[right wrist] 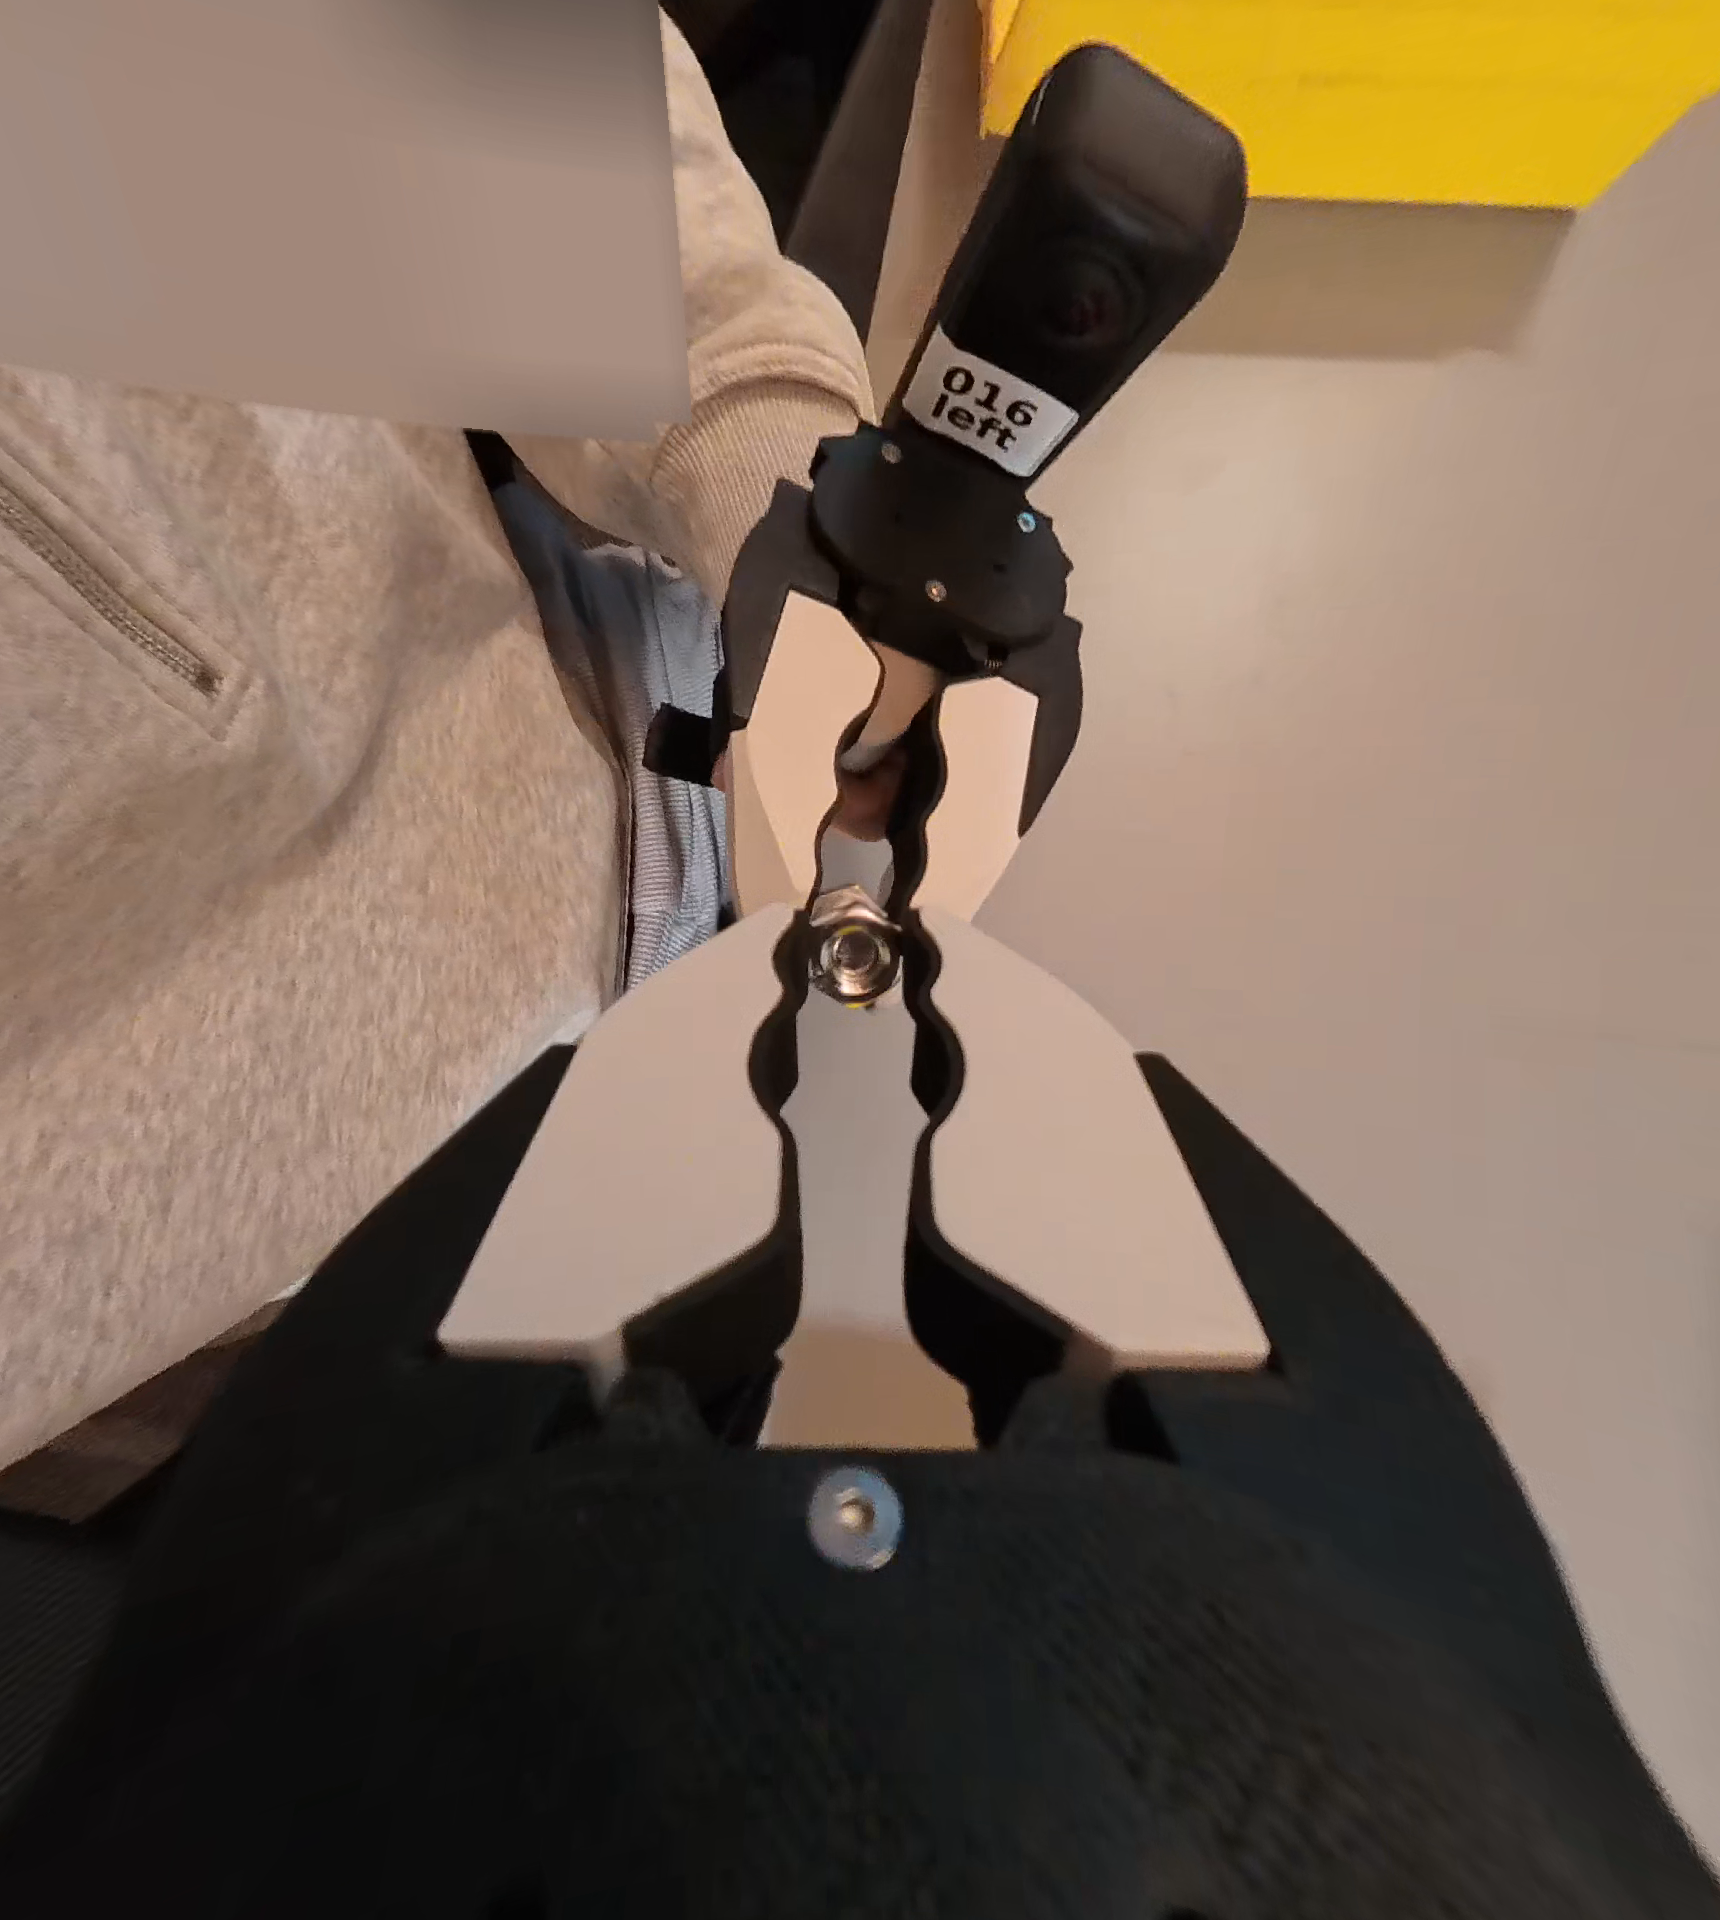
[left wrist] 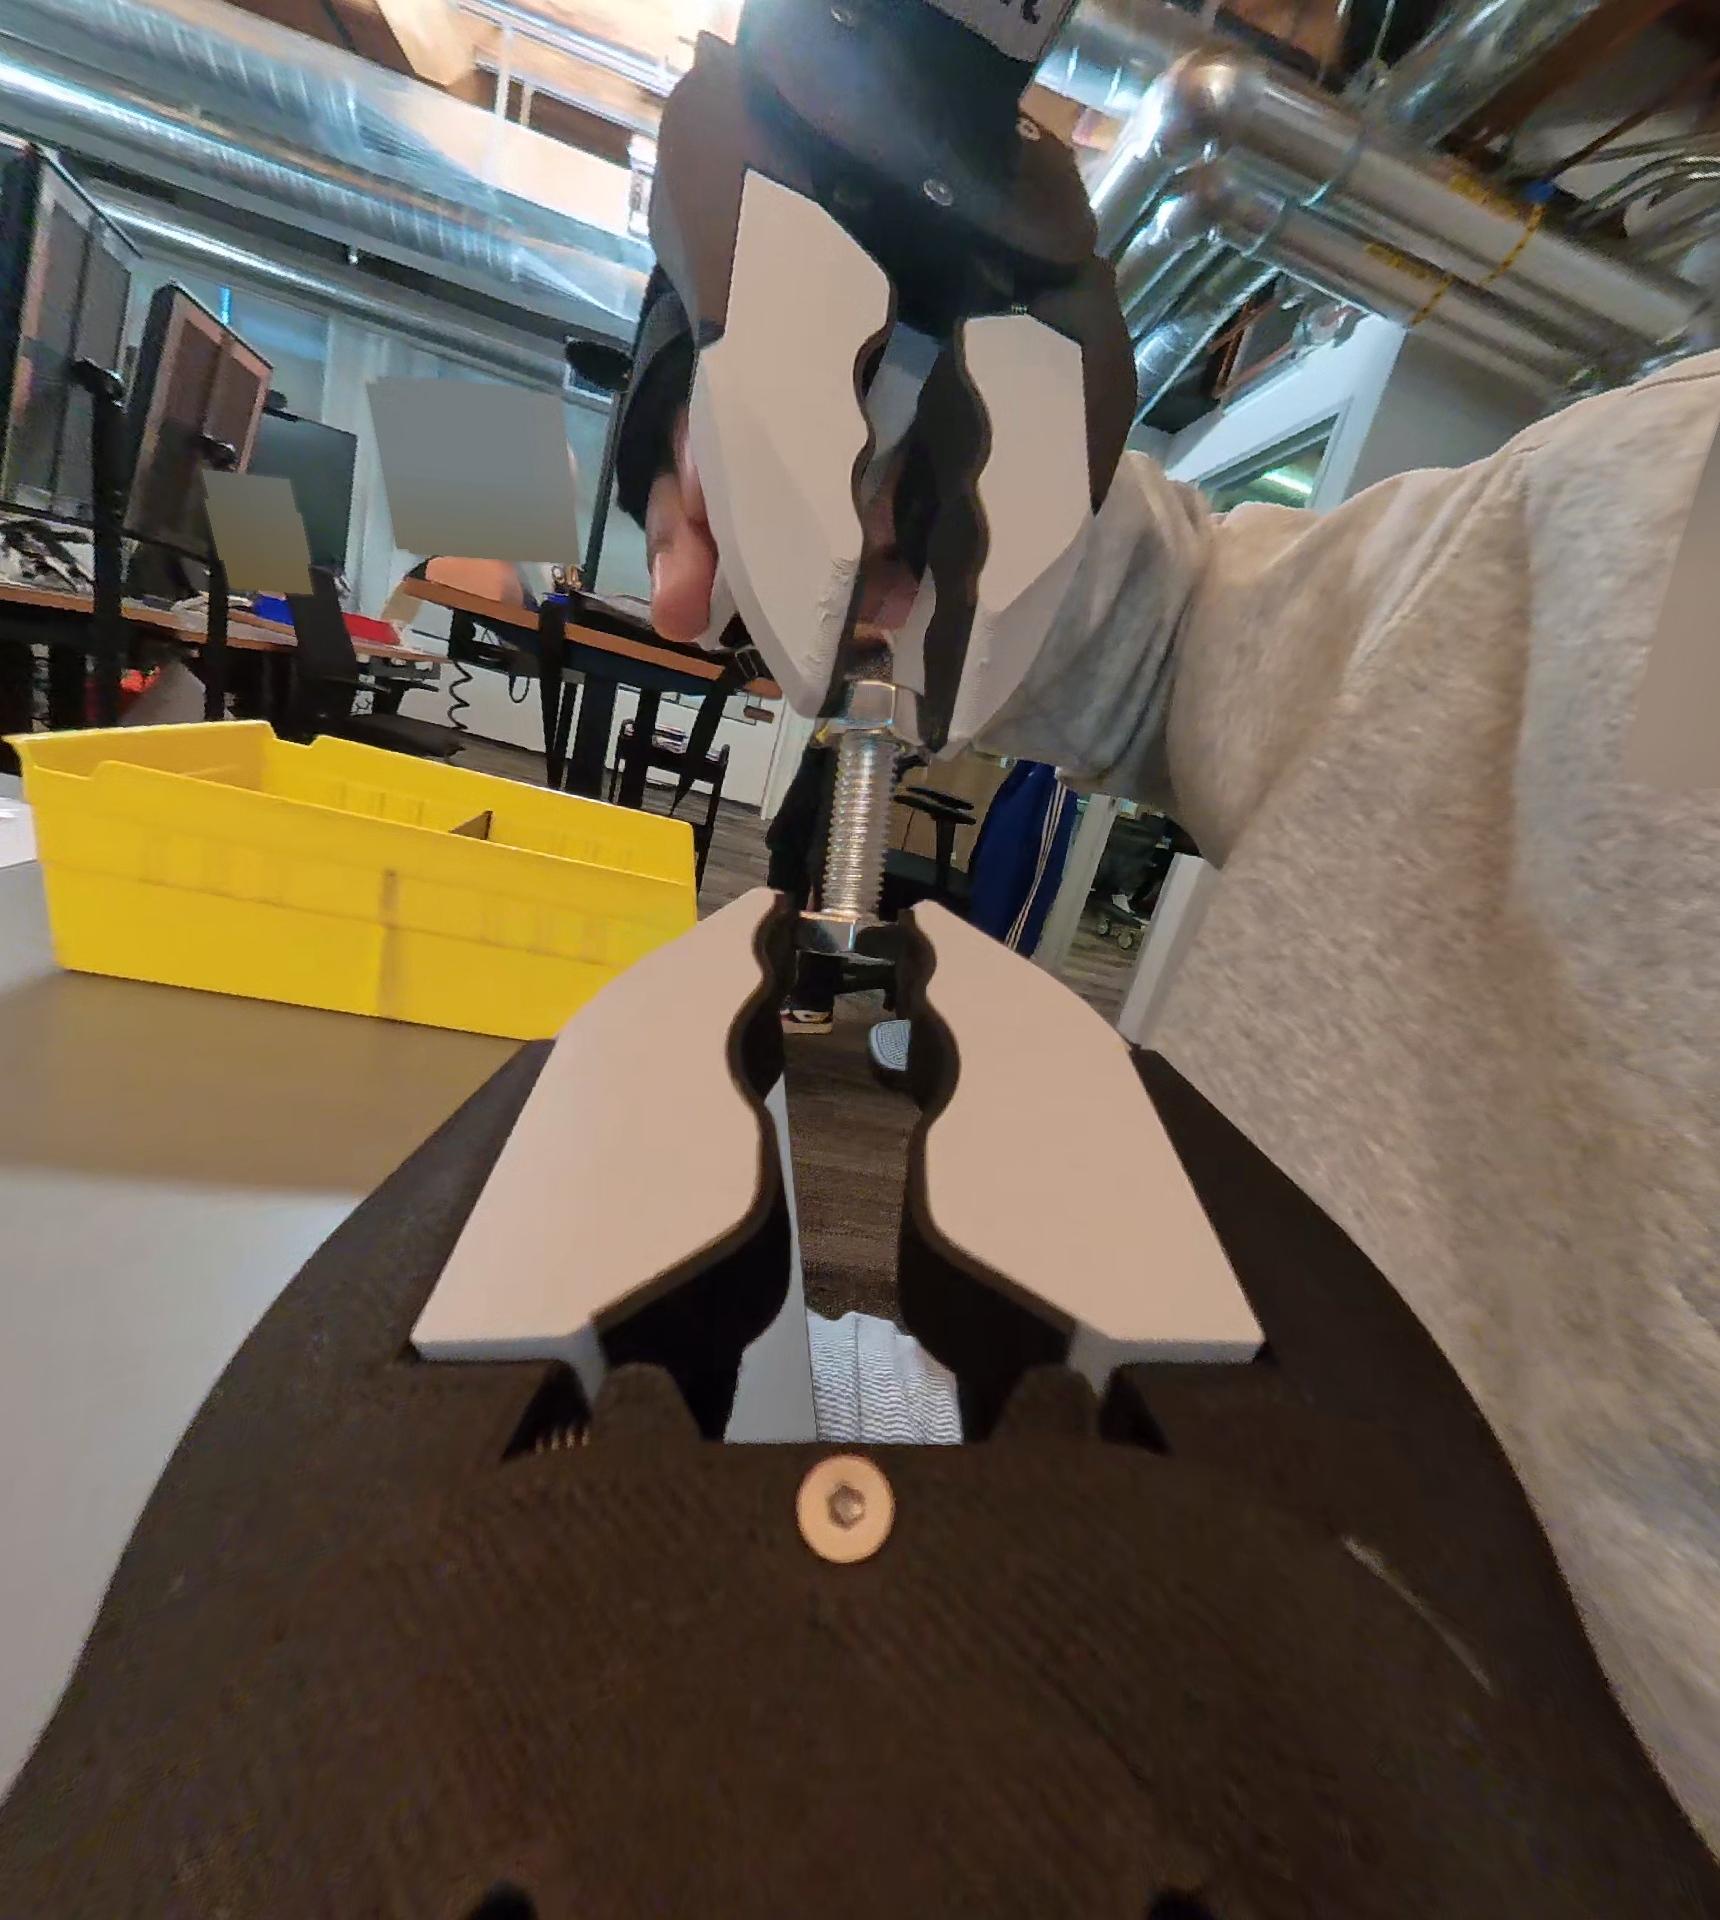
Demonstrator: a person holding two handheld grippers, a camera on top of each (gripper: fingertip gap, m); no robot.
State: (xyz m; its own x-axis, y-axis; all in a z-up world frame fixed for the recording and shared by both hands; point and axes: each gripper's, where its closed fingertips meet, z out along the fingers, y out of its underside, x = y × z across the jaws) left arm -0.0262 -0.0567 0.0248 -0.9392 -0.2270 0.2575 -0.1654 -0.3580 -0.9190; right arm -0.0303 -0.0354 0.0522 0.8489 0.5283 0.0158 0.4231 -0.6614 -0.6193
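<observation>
Between the fingertips of the left gripper (left wrist: 845, 914), jaws drawn narrow, we log one steel nut (left wrist: 835, 932), seated on the lower end of a threaded bolt (left wrist: 858, 821).

- Bolt: upright in the air, just off the bench (left wrist: 108, 1195) at the edge nearest the person, floor showing beneath.
- Right gripper (left wrist: 882, 675): reaching down from above, jaws closed narrow on the bolt's hex head; the right wrist view looks straight down the bolt's axis.
- The two grippers: tip to tip, apart only by the bolt's length.
- Sleeve (left wrist: 1355, 727): light grey, behind the right gripper.
- Yellow bin (left wrist: 357, 883): on the bench, well apart from both grippers; we cannot see its contents.
</observation>
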